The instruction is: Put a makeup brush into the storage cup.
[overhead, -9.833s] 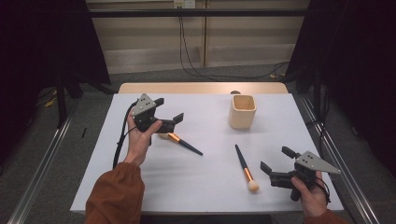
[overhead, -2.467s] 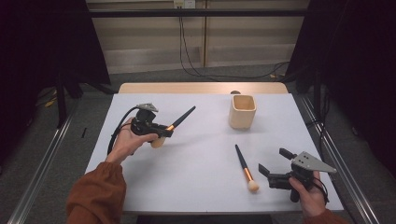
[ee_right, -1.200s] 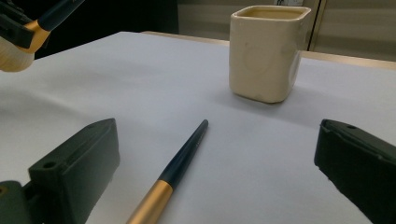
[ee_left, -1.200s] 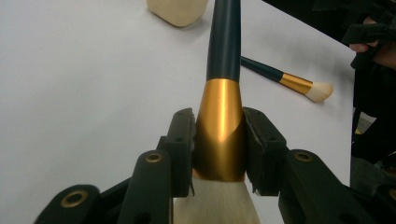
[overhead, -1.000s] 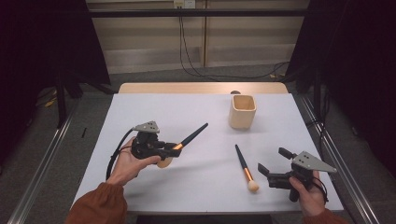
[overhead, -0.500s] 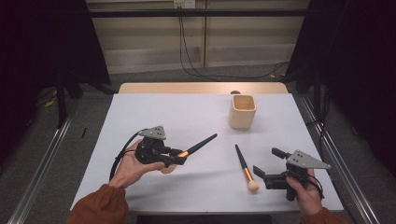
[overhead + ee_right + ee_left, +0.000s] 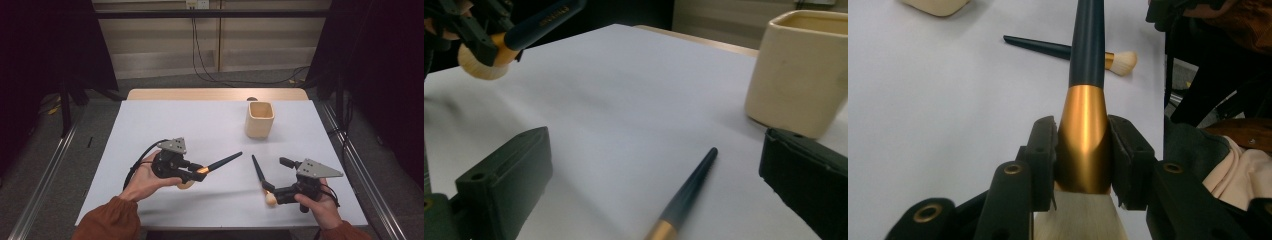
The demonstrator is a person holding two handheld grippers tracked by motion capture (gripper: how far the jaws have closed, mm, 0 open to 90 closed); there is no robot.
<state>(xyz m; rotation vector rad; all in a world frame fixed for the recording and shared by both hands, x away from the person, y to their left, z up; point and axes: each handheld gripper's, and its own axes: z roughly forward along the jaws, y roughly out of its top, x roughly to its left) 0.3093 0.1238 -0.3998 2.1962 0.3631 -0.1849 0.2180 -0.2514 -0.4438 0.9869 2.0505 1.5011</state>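
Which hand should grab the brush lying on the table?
Right. Its claw is open, jaws either side of the lying brush in its own view. The left claw is already shut on the other brush.

In the left gripper view, the held brush (image 7: 1084, 135) has its handle tip cut off at twelve o'clock and its bristles at six. The right gripper view crops the lying brush (image 7: 688, 192) at six o'clock.

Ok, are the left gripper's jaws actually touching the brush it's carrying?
Touching. The left gripper view shows both pads pressed against the gold collar of the brush, with no gap on either side.
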